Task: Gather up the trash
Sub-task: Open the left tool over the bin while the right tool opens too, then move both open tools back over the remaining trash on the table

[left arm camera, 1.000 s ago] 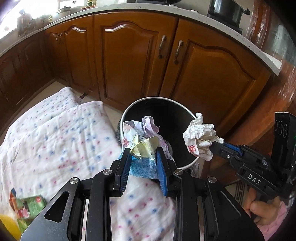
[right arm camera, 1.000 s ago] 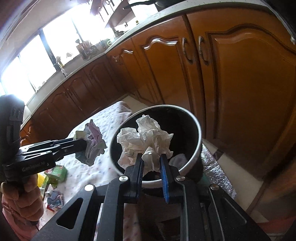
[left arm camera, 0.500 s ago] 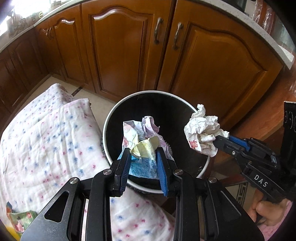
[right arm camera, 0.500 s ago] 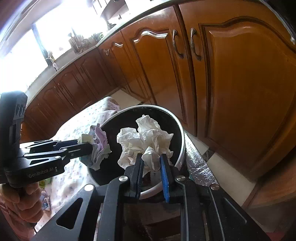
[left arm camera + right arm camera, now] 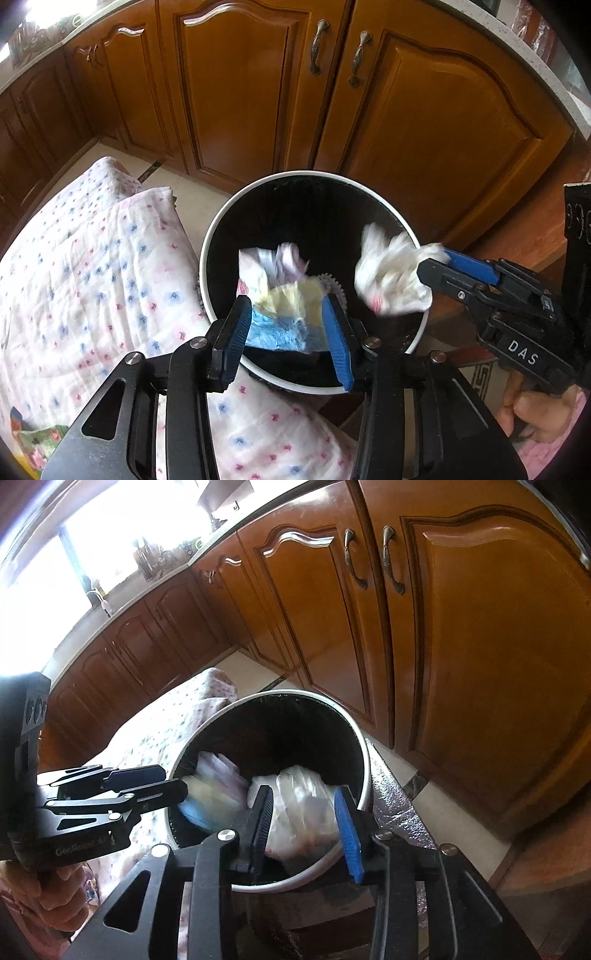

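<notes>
The left gripper (image 5: 291,325) had its blue-padded fingers (image 5: 240,332) spread apart, the crumpled blue, yellow and pink paper wad (image 5: 280,291) blurred between them over the round black bin with a white rim (image 5: 210,236). The right gripper (image 5: 306,823) likewise stood wide, the crumpled white tissue ball (image 5: 303,805) loose above the bin's right rim. That ball might have clipped the rim and tumbled outside; the paper could have snagged on a pad.
</notes>
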The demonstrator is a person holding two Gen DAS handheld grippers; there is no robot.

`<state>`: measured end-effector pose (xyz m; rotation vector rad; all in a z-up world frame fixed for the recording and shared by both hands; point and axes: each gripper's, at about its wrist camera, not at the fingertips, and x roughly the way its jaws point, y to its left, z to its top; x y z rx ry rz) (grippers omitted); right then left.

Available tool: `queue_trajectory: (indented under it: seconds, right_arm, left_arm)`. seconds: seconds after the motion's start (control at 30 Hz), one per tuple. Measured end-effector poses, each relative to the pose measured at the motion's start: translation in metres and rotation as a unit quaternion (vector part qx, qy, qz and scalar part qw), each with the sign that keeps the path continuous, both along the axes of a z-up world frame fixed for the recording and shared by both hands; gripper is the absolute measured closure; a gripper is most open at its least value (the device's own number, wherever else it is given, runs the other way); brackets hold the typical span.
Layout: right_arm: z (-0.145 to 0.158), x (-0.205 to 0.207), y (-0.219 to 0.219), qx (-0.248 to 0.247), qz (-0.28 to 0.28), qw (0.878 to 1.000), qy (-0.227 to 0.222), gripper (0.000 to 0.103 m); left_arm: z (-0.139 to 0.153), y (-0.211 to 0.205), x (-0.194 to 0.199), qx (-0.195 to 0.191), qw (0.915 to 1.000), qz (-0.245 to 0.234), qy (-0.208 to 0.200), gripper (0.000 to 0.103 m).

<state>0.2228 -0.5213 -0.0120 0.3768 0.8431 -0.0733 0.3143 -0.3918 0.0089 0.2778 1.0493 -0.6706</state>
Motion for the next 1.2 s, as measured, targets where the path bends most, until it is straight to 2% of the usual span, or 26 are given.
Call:
queue_trajectory:
  seconds: [0.13,0.27,0.47,0.67,0.8,0.93,1.2]
  right_arm:
    - [0.005,-0.01,0.0,0.007,-0.002,1.0,-0.011,0.065]
    - [0.009,-0.024,0.008,0.016,-0.003,0.999,-0.027,0.056]
    - [0.015,-0.054,0.033,0.023,-0.012,0.997,-0.067,0.037]
    - [0.014,-0.072,0.07,0.035,-0.006,0.995,-0.09,0.028]
    - [0.01,-0.079,0.093,0.054,0.006,0.994,-0.096,0.027]
    - [0.002,-0.086,0.118,0.069,0.02,0.993,-0.096,0.027]
    - [-0.009,-0.094,0.156,0.092,0.041,0.991,-0.09,0.027]
  left_arm:
    - [0.007,0.006,-0.002,-0.005,1.0,0.003,-0.007,0.06]
    - [0.014,0.027,-0.008,-0.026,0.9995,0.017,-0.006,0.059]
    - [0.019,0.077,-0.027,-0.066,0.9962,0.055,-0.011,0.055]
    - [0.022,0.132,-0.054,-0.094,0.9908,0.095,-0.023,0.053]
    - [0.02,0.167,-0.072,-0.11,0.9866,0.118,-0.026,0.053]
    - [0.021,0.192,-0.094,-0.108,0.9843,0.134,-0.041,0.053]
    - [0.013,0.244,-0.116,-0.112,0.9792,0.164,-0.042,0.052]
